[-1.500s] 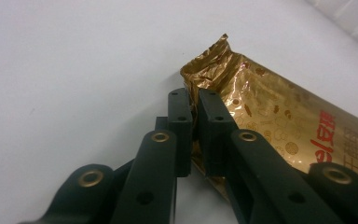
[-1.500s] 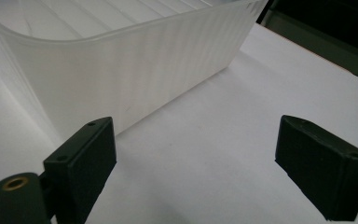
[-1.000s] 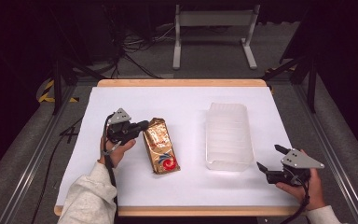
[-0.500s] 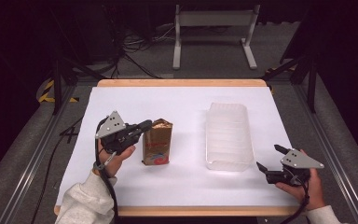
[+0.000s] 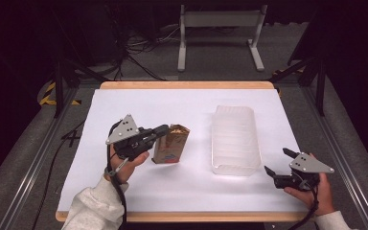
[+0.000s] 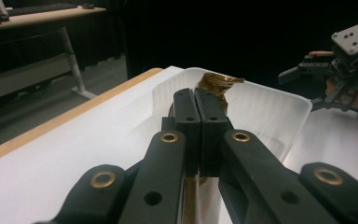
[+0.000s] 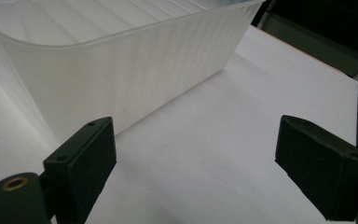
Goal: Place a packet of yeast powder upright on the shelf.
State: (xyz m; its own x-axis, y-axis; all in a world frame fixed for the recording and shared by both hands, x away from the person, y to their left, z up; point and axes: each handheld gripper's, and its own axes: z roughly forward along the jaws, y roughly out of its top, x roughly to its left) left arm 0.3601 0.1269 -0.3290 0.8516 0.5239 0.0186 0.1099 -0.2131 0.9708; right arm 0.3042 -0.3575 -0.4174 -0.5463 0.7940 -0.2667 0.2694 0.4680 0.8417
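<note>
From the left gripper view I can't see most of the brown packet (image 6: 216,86): my left gripper (image 6: 196,116), its jaws pressed together, covers the packet's middle, and the lower part runs off the bottom edge. The printing on the packet is too small for me to read from the high view. The white tub (image 6: 270,112) beyond the packet loses its near wall behind the same jaws. In the right gripper view the tub (image 7: 121,74) is cut off at the top and left edges, so I cannot see inside it. Beside the tub, my right gripper (image 7: 196,168) is also cropped by the frame.
</note>
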